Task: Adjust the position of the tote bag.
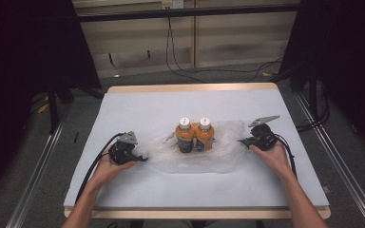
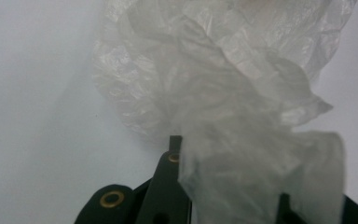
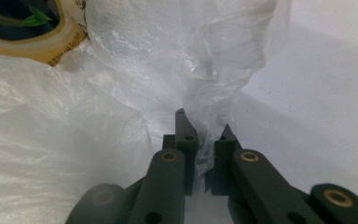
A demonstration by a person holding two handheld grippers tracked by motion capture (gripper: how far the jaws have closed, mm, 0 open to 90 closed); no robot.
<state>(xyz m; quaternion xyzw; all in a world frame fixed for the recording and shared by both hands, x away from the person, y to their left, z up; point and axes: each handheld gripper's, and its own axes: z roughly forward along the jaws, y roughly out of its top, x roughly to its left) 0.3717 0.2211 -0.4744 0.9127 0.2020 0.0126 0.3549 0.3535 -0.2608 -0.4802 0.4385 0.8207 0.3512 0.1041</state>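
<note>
Two orange bottles [image 1: 195, 135] are seen standing side by side on a clear plastic bag [image 1: 221, 154] spread at the middle of the bench [image 1: 138, 107]. The bag's left edge is pinched by the left hand-held gripper [image 1: 142, 158], its jaws closed on the film. The right edge is clamped by the right hand-held gripper [image 1: 241, 141].

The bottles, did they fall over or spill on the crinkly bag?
No. Both orange bottles stand upright, side by side, caps on, on the crumpled clear plastic bag. No spill shows. Each gripper, left and right, pinches a bag edge.
</note>
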